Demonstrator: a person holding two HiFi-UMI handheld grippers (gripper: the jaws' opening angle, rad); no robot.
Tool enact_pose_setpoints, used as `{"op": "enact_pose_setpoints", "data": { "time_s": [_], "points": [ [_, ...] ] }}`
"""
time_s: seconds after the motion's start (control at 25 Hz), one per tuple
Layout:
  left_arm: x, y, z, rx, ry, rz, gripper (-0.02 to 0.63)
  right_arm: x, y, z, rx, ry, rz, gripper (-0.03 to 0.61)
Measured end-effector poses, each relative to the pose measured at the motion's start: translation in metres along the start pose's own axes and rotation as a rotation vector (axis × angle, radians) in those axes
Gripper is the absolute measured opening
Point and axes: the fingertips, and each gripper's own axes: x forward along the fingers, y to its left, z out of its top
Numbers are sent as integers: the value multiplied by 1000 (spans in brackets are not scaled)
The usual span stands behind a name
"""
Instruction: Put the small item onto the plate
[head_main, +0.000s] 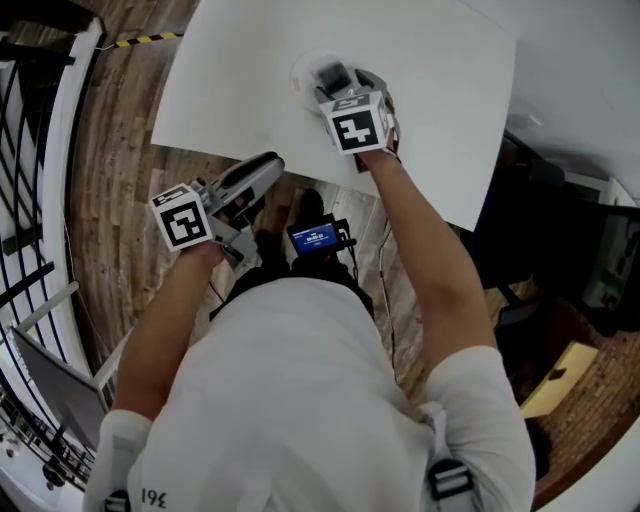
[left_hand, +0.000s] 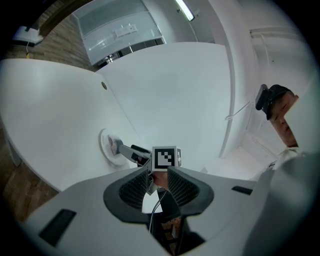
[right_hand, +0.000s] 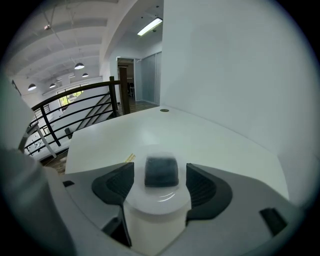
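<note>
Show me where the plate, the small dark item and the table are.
plate (right_hand: 157, 207), right gripper view, bare near edge.
small dark item (right_hand: 161, 172), right gripper view, its top face.
table (head_main: 250, 70), head view, bare top left of the plate.

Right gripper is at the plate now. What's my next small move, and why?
Probably lift the right gripper straight up and back, jaws apart. Its view shows the small dark item sitting on the white plate with a gap to the jaw on each side, so it looks released. A sideways move could knock it off.
</note>
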Motion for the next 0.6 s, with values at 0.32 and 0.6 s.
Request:
{"op": "enact_pose_setpoints", "data": {
  "time_s": [0.32,0.6],
  "points": [
    [-14,-24,-14,8,-14,-53,104,-46,13,-7,86,-51,9,314],
    [-36,-49,-27,30,-17,-103,104,-88,32,-6,128,-106,-5,314]
  ]
}}
